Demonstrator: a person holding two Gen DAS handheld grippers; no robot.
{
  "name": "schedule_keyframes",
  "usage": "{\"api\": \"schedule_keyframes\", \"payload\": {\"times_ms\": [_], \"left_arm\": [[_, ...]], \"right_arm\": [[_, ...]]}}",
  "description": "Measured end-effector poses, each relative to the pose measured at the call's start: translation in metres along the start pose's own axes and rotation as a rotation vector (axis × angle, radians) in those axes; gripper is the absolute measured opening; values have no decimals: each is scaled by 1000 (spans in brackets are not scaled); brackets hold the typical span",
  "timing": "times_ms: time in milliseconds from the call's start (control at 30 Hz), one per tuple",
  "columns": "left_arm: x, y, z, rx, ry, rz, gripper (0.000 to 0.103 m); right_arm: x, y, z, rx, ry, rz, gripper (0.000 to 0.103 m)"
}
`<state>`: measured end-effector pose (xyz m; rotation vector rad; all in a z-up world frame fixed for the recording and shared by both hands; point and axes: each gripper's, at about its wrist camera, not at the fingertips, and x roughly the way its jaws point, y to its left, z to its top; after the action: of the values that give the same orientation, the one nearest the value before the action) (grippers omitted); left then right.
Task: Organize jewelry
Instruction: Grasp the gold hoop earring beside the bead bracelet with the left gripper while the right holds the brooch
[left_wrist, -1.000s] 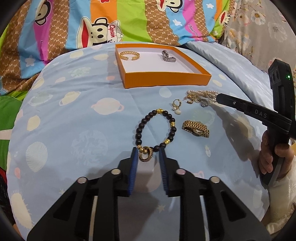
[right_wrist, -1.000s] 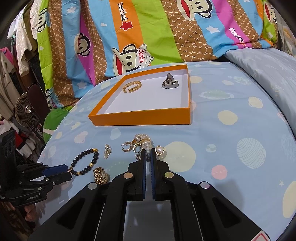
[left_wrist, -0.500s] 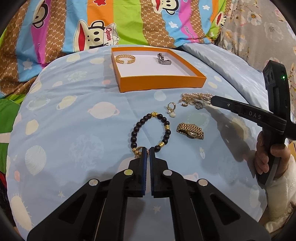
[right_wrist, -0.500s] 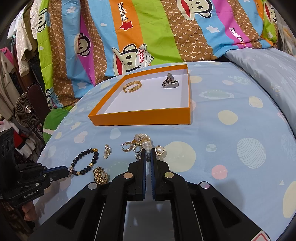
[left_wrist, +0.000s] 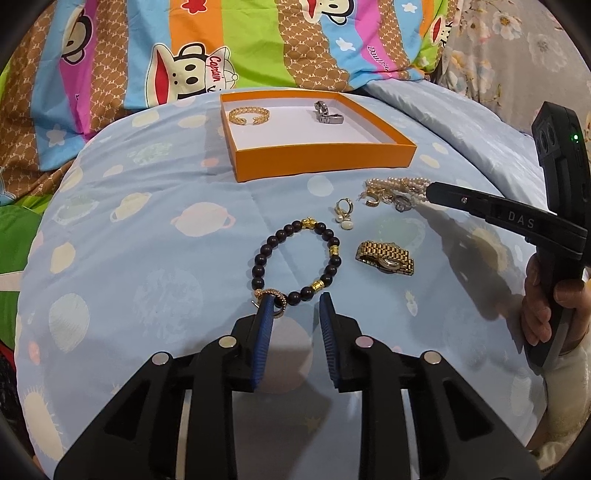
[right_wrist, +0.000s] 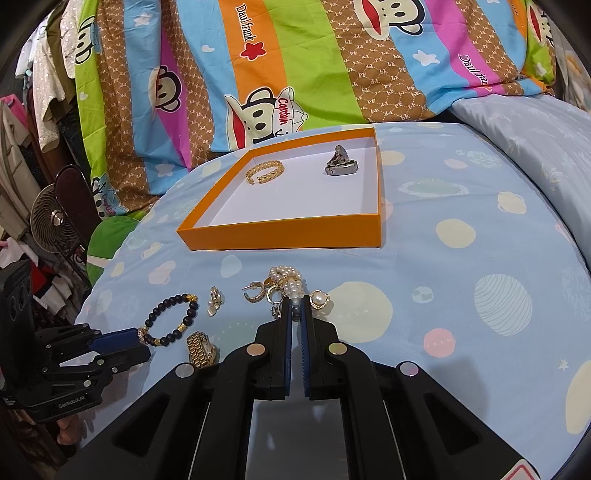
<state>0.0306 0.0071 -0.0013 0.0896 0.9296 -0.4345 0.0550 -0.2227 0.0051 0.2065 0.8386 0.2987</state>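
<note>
An orange box (left_wrist: 325, 157) (right_wrist: 280, 236) with a white floor holds a gold bangle (left_wrist: 248, 115) (right_wrist: 264, 172) and a silver ring piece (left_wrist: 328, 113) (right_wrist: 341, 165). A dark bead bracelet (left_wrist: 295, 258) (right_wrist: 170, 318) lies on the blue bedcover. My left gripper (left_wrist: 295, 306) is open at its near end, the left finger against its gold charm (left_wrist: 275, 298). My right gripper (right_wrist: 294, 308) is shut on the pearl strand (right_wrist: 290, 282) (left_wrist: 399, 184) in a small heap of earrings. A gold watch (left_wrist: 384, 256) (right_wrist: 201, 349) and a pearl earring (left_wrist: 344, 212) (right_wrist: 214, 300) lie between.
A gold hoop earring (right_wrist: 255, 292) and a pearl stud (right_wrist: 319, 299) lie beside the strand. A striped cartoon quilt (right_wrist: 295, 66) rises behind the box. A fan (right_wrist: 51, 223) and hanging clothes stand off the bed's left.
My left gripper was open, shut at the bracelet's charm half a second ago, and is open again now. My right gripper has stayed shut on the pearl strand.
</note>
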Motion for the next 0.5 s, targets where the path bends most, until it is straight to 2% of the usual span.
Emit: {"api": "schedule_keyframes", "payload": {"times_ms": [100,167,367,500], "left_arm": [[1,0,1,3,-11,3,24],[1,1,0,9,-18,5,2],[0,9,1,-30,-23,-44,0],[-15,11,6,-37,-67,-71,0]], "right_arm": [[0,0,0,1,1,0,4],[0,0,0,0,1,0,4],[0,1,0,-1,0,1,4],[-1,2,-1,1,-7,4,4]]}}
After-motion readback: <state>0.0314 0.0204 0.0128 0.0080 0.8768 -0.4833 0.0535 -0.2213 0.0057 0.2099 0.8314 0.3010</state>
